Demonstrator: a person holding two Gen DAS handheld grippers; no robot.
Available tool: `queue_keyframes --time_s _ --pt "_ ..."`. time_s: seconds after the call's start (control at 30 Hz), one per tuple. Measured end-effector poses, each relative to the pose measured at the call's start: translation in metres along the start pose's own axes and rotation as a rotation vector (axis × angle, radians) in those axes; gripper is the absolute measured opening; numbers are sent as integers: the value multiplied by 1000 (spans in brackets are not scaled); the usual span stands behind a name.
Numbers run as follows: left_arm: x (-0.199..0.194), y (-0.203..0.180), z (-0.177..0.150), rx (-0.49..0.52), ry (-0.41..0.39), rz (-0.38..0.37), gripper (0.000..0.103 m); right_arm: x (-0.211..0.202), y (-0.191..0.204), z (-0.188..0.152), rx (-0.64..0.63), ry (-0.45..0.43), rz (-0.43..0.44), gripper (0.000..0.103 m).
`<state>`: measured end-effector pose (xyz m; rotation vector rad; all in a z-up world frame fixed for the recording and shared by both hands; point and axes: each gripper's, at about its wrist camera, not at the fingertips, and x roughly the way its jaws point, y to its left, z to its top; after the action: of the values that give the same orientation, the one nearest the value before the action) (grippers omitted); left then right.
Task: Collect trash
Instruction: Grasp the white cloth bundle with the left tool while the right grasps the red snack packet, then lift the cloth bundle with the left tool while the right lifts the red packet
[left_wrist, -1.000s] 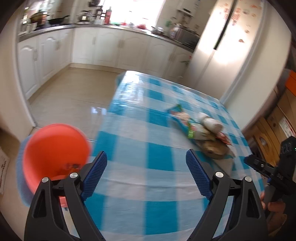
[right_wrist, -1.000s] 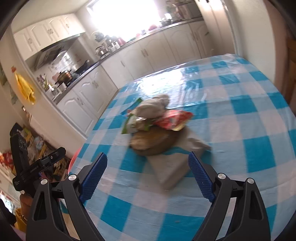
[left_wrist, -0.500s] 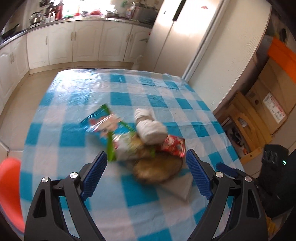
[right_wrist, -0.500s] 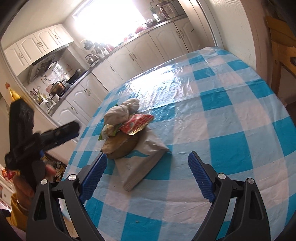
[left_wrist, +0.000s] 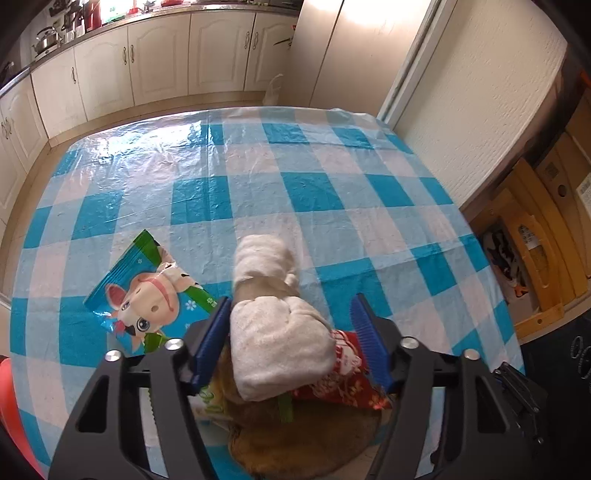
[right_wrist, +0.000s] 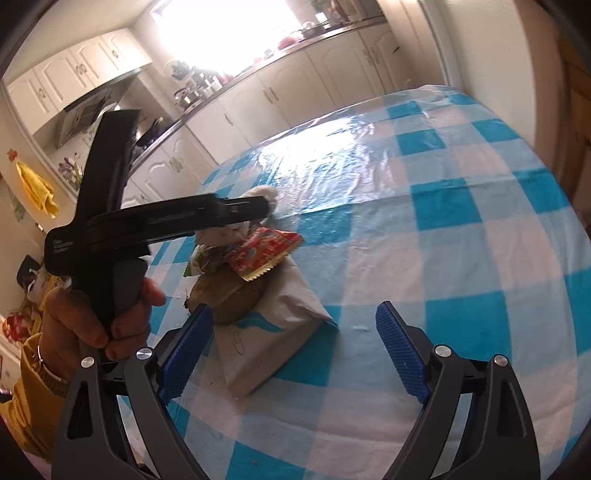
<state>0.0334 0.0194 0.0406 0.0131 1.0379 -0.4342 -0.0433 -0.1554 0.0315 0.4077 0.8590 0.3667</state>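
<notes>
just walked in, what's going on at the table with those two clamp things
A person is clearing a pile of trash off the checked table. The left gripper is down over the crumpled white tissue on top of the pile, jaws just closing around it; the left pad touches it, the right pad still shows a gap. The red wrapper, brown husk and grey bag lie beneath. The right gripper hangs open nearby, empty.
</notes>
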Motion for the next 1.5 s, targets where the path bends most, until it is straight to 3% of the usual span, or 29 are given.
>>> queue_keyframes --time_s 0.1,0.2,0.53,0.9,1.03,1.23,1.5 --pt "4 5 1 -19 4 4 48 7 7 5 -21 15 9 89" --pt "2 10 0 -31 -7 -3 46 15 12 10 -43 26 8 89" --pt "-19 29 -3 -85 -74 -39 44 48 22 30 -99 74 -6 89" --pt "-63 61 -24 -166 -156 -63 44 76 42 43 -287 107 -50 89" --pt "-71 76 -38 -200 -160 -55 44 73 47 39 -315 99 -40 71" --pt "-80 99 -61 -254 -158 -47 44 68 54 34 -320 100 -34 55" --pt "-92 120 -88 -292 -166 -49 44 62 61 26 -318 80 -75 55"
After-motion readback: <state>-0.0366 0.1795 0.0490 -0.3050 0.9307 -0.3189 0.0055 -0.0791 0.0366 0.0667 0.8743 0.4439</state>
